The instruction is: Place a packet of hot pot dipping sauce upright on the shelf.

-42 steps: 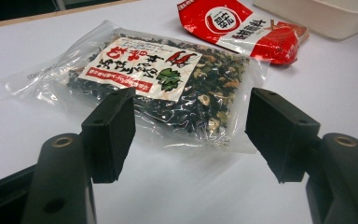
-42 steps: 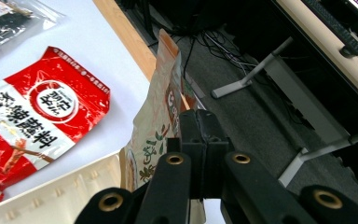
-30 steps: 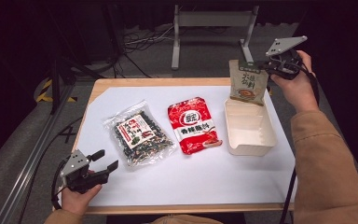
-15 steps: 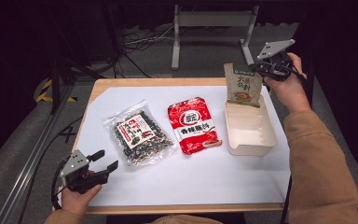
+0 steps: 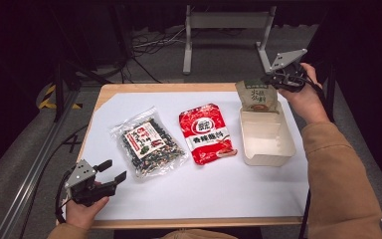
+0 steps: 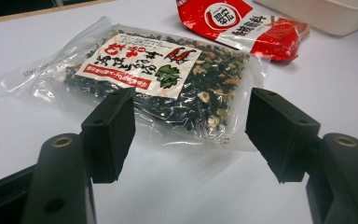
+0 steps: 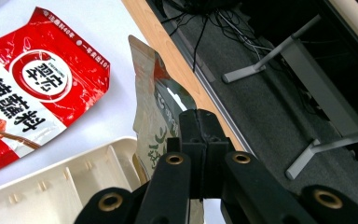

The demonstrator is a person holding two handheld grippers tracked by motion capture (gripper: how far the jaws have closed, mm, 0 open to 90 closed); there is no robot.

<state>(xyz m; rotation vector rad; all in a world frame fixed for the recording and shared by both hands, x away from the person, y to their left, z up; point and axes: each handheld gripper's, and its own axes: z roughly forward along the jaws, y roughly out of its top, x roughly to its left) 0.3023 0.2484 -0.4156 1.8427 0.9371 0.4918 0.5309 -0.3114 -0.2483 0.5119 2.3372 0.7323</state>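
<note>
The right tongs (image 5: 274, 81) were clamped on the top edge of the green pouch (image 5: 258, 96), holding it upright over the far end of the cream tray (image 5: 268, 149) near the tabletop's far right corner; the left tongs (image 5: 110, 171) stood apart and empty at the near left corner. The pouch looked light, soft and crinkly, likely to sag or swing, so its flat sealed rim seemed the surest hold. It was a pale green, printed, foil-lined packet.

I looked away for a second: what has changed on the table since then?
The right gripper, shut on the green pouch, has carried it leftward and lower, over the far end of the tray. The left gripper, red packet and clear bag have not moved.
</note>
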